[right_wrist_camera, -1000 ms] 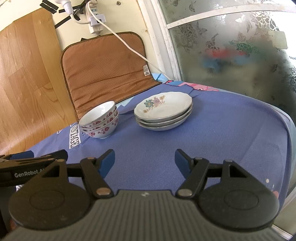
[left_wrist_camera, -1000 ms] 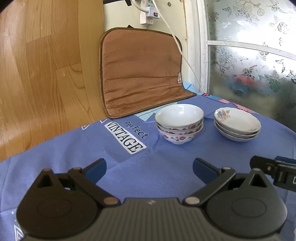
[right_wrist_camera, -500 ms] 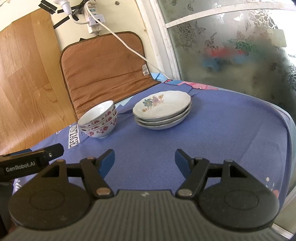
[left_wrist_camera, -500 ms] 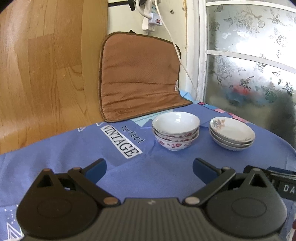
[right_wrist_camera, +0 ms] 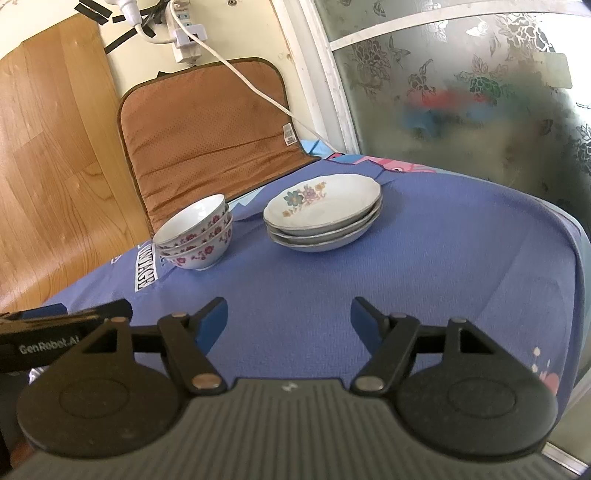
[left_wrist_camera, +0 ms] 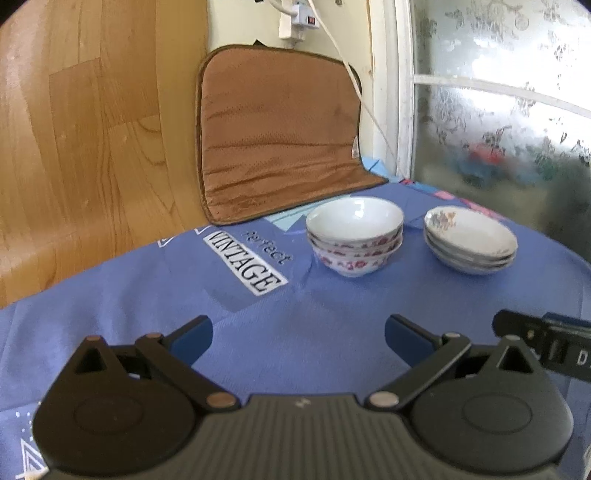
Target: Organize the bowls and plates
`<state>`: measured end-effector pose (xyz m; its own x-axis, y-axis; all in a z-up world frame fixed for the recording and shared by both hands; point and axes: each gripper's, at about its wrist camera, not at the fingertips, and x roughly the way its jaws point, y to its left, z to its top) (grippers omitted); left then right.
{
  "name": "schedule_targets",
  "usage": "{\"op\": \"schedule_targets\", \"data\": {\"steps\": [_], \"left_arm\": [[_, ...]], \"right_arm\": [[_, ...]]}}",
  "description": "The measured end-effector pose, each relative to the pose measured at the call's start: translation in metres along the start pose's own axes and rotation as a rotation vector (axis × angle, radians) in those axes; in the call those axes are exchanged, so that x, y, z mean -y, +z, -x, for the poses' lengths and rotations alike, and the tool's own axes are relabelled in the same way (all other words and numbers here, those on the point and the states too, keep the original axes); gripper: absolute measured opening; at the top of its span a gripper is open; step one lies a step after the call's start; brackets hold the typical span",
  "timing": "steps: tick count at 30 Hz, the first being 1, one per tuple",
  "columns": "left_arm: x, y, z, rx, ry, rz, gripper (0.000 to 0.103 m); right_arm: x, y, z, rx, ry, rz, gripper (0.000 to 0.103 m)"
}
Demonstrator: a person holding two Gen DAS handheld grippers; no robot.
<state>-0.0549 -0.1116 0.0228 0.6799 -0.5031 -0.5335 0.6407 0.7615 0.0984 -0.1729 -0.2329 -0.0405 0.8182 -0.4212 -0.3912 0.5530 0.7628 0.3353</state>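
Left wrist view: the left gripper [left_wrist_camera: 298,338] fills the bottom of the frame, its two blue-tipped fingers spread wide apart with nothing between them, only the blue cloth [left_wrist_camera: 147,295] below. The cloth covers a table and carries a white label reading "VINTAGE" [left_wrist_camera: 245,267]. Farther back, right of centre, stands a stack of bowls [left_wrist_camera: 355,236], white inside with red flowers on the outside, three nested together. Just right of it, apart but near, is a stack of plates [left_wrist_camera: 470,242], shallow and white with a faint flower print. Behind the bowls a brown cushion [left_wrist_camera: 277,136] leans upright against the wall, its lower edge folded onto the table. A white cord [left_wrist_camera: 364,107] runs down across the cushion's right side from a power strip [left_wrist_camera: 297,18] on the wall. A wooden panel [left_wrist_camera: 92,129] fills the left, and frosted patterned glass [left_wrist_camera: 498,110] the right. The black tip of the right gripper [left_wrist_camera: 543,341] enters at the right edge.

Right wrist view: the right gripper [right_wrist_camera: 288,319] sits at the bottom, its jaws also well open and holding nothing, with bare cloth [right_wrist_camera: 443,258] between the fingers. Ahead, the plates [right_wrist_camera: 323,212] lie at centre, the top one showing blue, pink and yellow flowers. The bowls [right_wrist_camera: 195,232] stand to their left, close but not touching. The cushion [right_wrist_camera: 207,133] rises behind both stacks. The left gripper [right_wrist_camera: 66,325] pokes in at the left edge, marked "GenRobot.AI".
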Motion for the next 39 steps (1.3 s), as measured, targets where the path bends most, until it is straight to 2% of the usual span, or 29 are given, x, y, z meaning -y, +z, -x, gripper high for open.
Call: {"op": "schedule_targets", "data": {"steps": [5,28,39], "left_arm": [[0.004,-0.002,-0.002,-0.024,0.027,-0.031,0.103],[0.008,-0.006,-0.011,-0.078,0.017,-0.047,0.103],[0.011,-0.007,-0.015,-0.107,0.014,-0.054,0.103]], "right_arm": [[0.001,-0.001,-0.001,-0.001,0.0,-0.002,0.076],[0.002,-0.006,-0.004,-0.008,-0.001,-0.009,0.077],[0.002,-0.007,-0.004,-0.011,0.0,-0.013,0.08]]}}
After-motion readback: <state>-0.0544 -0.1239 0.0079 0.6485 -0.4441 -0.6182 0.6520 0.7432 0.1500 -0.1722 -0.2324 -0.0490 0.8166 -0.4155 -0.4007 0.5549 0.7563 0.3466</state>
